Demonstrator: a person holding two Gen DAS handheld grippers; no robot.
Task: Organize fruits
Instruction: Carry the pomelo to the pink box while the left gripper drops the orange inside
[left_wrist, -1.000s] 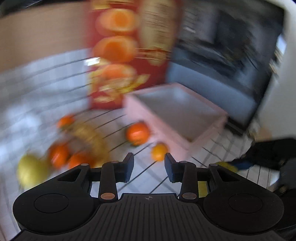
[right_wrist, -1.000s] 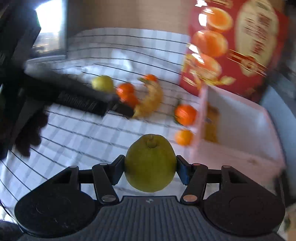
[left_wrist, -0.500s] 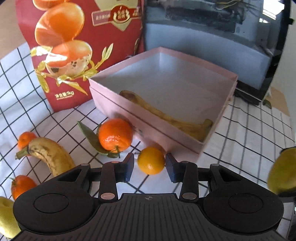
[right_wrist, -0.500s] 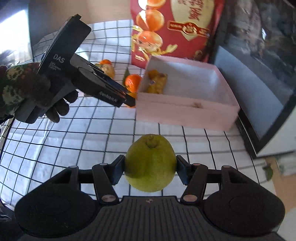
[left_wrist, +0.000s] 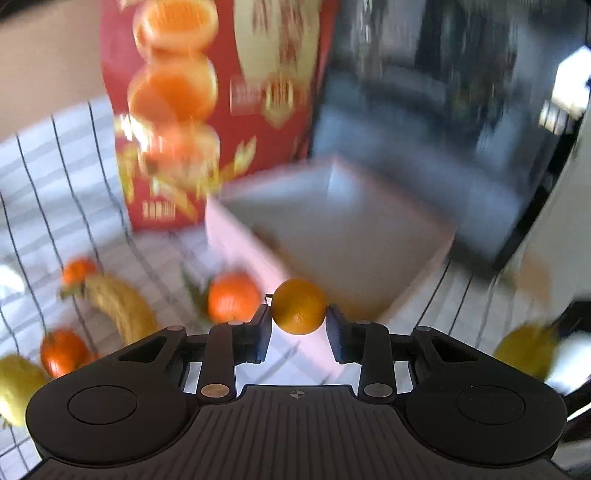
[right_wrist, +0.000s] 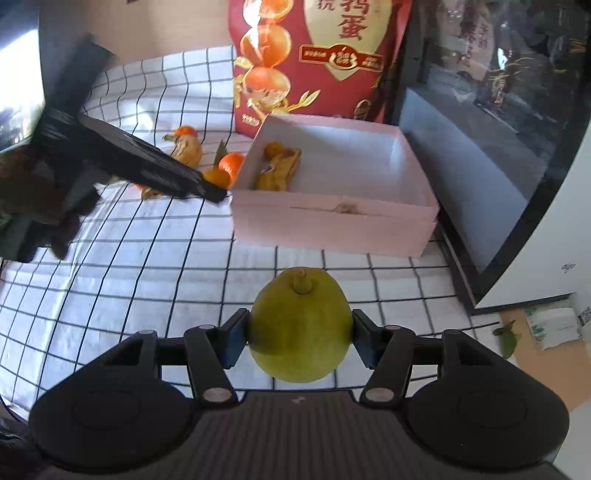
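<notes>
In the left wrist view, blurred by motion, the fruit on the checked cloth (left_wrist: 44, 206) covering the desk counts, from the left, one yellow-green pear (left_wrist: 16, 387), two small tangerines (left_wrist: 62, 352) by one banana (left_wrist: 120, 308), and one larger tangerine (left_wrist: 233, 297) with a leaf. The left hand-held gripper (left_wrist: 299, 326) is closed on one small orange (left_wrist: 299, 306), pinched between both fingertips in front of the near corner of the pink box (left_wrist: 417, 280). Behind stands one red bag (left_wrist: 207, 110); its writing is too smeared here to read. In the right wrist view the left hand-held gripper comes in from the left, tilted down, its tip just beside the box's left corner, held by a hand in a dark glove (right_wrist: 44, 206). The box holds a banana (right_wrist: 279, 170) and one small orange fruit (right_wrist: 274, 149) at its far left. The bag shows the characters "鹅蛋". The right hand-held gripper (right_wrist: 300, 336) grips one green pear (right_wrist: 300, 328), stem forward, above the cloth near the desk's front edge.
</notes>
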